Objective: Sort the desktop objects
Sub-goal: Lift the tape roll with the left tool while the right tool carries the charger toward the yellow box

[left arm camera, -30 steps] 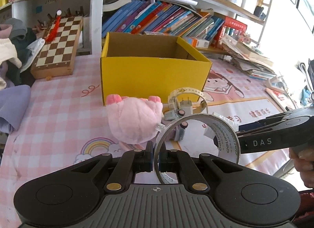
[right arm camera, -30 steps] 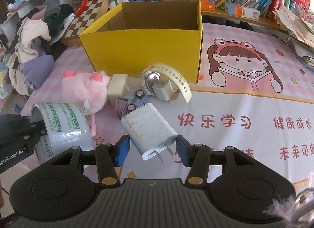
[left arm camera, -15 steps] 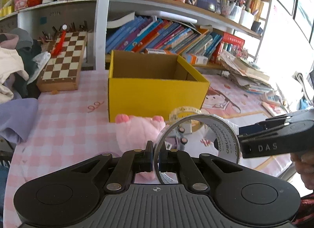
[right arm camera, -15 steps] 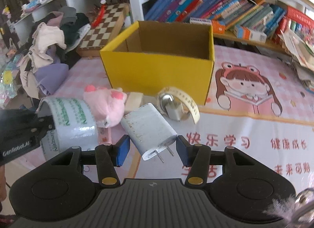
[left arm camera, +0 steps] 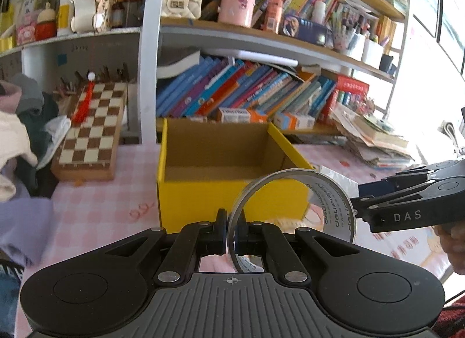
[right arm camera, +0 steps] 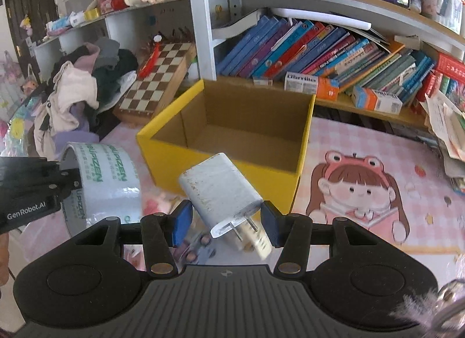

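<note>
My left gripper (left arm camera: 230,234) is shut on the rim of a roll of clear tape (left arm camera: 334,210), held up in front of the open yellow cardboard box (left arm camera: 203,201). In the right wrist view the same tape roll (right arm camera: 107,175) hangs at the left, held by the left gripper's black body (right arm camera: 32,192). My right gripper (right arm camera: 225,226) is shut on a white plug charger (right arm camera: 221,189), tilted with its prongs pointing down, just before the yellow box (right arm camera: 232,122). The box interior looks empty. In the left wrist view the right gripper's black body (left arm camera: 407,204) shows at the right.
A chessboard (right arm camera: 157,76) leans at the back left beside a heap of clothes (right arm camera: 78,87). Rows of books (right arm camera: 334,50) fill the shelf behind the box. Blurred small objects (right arm camera: 197,247) lie on the pink tablecloth (right arm camera: 363,146) under the right gripper. Papers (left arm camera: 372,137) are stacked at the right.
Both grippers have risen and moved toward the yellow box with the tape roll and the charger. The pink plush and watch have dropped out of clear view below.
</note>
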Demonstrator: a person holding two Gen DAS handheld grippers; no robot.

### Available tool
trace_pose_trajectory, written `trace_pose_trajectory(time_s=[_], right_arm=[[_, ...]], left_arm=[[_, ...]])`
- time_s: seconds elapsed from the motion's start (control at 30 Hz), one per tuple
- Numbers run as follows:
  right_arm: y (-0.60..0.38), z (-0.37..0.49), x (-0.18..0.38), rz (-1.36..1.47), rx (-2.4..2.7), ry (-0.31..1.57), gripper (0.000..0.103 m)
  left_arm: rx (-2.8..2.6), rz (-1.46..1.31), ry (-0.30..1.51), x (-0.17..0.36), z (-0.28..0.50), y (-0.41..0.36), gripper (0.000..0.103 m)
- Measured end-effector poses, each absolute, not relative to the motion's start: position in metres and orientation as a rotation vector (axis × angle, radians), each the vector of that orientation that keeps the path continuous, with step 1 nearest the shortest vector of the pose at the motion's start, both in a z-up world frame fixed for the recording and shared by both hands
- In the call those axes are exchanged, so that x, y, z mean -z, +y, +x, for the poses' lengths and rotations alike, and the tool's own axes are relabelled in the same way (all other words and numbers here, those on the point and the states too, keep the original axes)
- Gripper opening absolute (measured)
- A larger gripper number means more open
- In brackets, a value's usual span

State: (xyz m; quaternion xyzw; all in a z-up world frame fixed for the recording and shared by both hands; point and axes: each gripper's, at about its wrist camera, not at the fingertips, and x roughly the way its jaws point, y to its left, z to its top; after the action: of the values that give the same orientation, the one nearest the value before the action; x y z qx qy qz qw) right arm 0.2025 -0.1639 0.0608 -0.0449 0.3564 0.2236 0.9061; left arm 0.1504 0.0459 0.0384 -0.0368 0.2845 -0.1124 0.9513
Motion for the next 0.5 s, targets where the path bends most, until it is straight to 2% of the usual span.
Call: trace_pose_trajectory(time_s=[0.33, 0.5], right_arm=[[-0.168, 0.273, -0.078, -0.159, -0.521, 0.692, 0.049], [-0.156, 0.313, -0.077, -0.284, -0.522, 0.653, 0.049]], left_arm=[[0.183, -0.037, 0.539, -0.056, 0.201, 0.041, 0.003], [0.177, -0.006, 0.554, -0.063, 0.239, 0.036, 0.003]])
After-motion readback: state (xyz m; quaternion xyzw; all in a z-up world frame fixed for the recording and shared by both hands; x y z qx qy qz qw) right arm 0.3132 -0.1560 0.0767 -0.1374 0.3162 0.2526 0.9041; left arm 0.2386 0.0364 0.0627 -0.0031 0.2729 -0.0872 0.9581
